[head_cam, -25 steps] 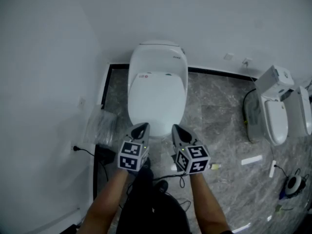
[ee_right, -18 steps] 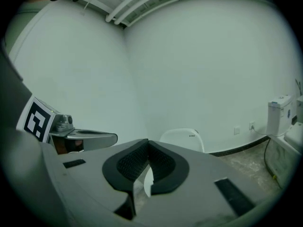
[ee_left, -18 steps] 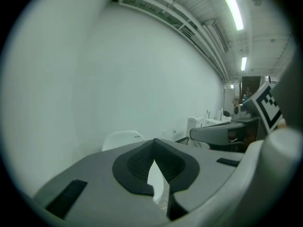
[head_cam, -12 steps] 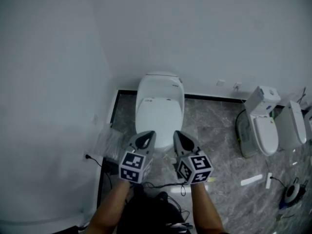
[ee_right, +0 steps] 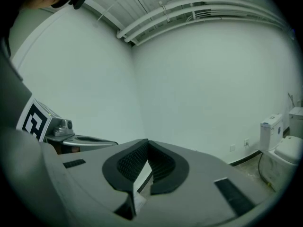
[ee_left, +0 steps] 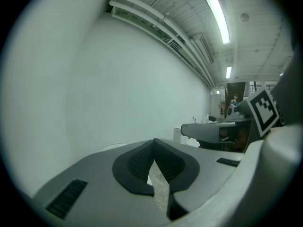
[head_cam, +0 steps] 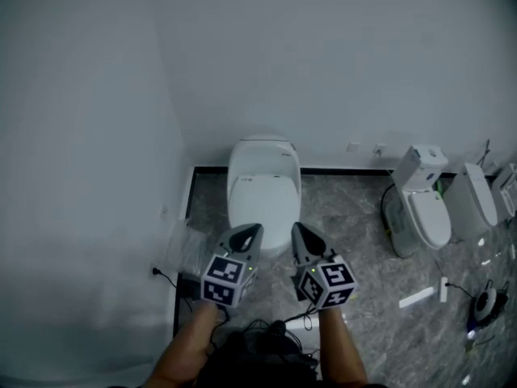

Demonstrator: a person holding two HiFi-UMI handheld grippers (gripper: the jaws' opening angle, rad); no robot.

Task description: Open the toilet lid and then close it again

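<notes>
While the toilet lid (head_cam: 262, 199) lies shut near the wall (head_cam: 339, 63), the left gripper (head_cam: 249, 233) and right gripper (head_cam: 300, 233) hover side by side, short of its front edge; both pairs of jaws are pressed together on nothing, seemingly because no lift is under way.

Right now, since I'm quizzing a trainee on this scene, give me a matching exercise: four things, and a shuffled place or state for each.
Things:
1. toilet lid
2. left gripper
3. clear plastic packaging
4. neighbouring toilet

Places or states:
A. against the back wall, to the right
B. down, closed
C. on the floor, at the left
D. jaws shut, nothing between them

Pairs: 1-B; 2-D; 3-C; 4-A
</notes>
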